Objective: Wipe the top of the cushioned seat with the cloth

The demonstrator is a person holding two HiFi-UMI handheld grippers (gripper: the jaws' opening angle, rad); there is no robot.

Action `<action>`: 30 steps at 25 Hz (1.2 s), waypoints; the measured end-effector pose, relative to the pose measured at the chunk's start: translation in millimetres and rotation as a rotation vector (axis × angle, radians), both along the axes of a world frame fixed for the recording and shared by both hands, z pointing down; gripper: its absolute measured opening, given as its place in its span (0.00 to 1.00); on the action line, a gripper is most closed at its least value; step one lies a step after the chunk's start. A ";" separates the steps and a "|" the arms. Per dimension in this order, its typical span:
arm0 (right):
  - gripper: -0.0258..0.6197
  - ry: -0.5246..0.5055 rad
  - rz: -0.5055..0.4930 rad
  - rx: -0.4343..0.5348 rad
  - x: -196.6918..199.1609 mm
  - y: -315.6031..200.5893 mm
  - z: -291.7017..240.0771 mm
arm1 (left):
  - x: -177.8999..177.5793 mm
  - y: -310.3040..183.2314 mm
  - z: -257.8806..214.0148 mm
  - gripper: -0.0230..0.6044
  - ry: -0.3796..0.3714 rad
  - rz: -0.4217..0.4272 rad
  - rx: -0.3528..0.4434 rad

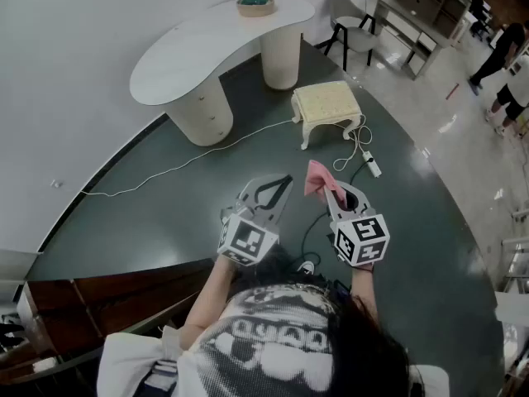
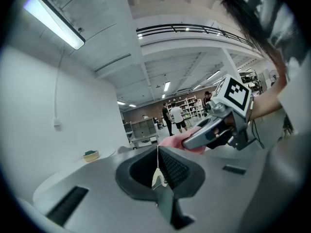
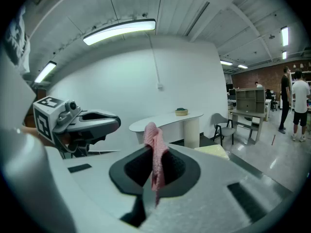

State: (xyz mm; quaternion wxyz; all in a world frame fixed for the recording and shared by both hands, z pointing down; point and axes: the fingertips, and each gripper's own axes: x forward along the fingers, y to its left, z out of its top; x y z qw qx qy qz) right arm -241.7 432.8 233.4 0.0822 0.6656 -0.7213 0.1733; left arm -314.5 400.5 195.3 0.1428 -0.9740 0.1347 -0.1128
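Dark floor (image 1: 198, 209) carries a white table (image 1: 207, 48) and, near its far edge, the cushioned seat (image 1: 326, 100). Our right gripper (image 1: 331, 188) pinches the pink cloth (image 1: 316, 178), well apart from the seat; our left gripper (image 1: 281, 184) is closed on nothing.

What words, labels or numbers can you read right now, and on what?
None reads clearly.
Shirt print: large letters, too distorted to read.
Left gripper: square marker patterns only, no words.
Right gripper: the same.

Pink cloth (image 1: 316, 178), pale yellow seat (image 1: 326, 99)
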 end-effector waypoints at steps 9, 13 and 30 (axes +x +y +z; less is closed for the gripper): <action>0.06 -0.026 0.015 0.022 -10.1 -41.0 2.0 | -6.4 -41.9 2.1 0.05 0.000 0.016 -0.001; 0.06 -0.035 0.044 0.025 -11.5 -60.8 3.4 | -9.8 -63.4 3.0 0.05 -0.001 0.034 0.006; 0.06 -0.051 0.124 -0.024 6.7 -108.2 21.3 | -4.1 -115.5 23.8 0.05 -0.016 0.092 -0.042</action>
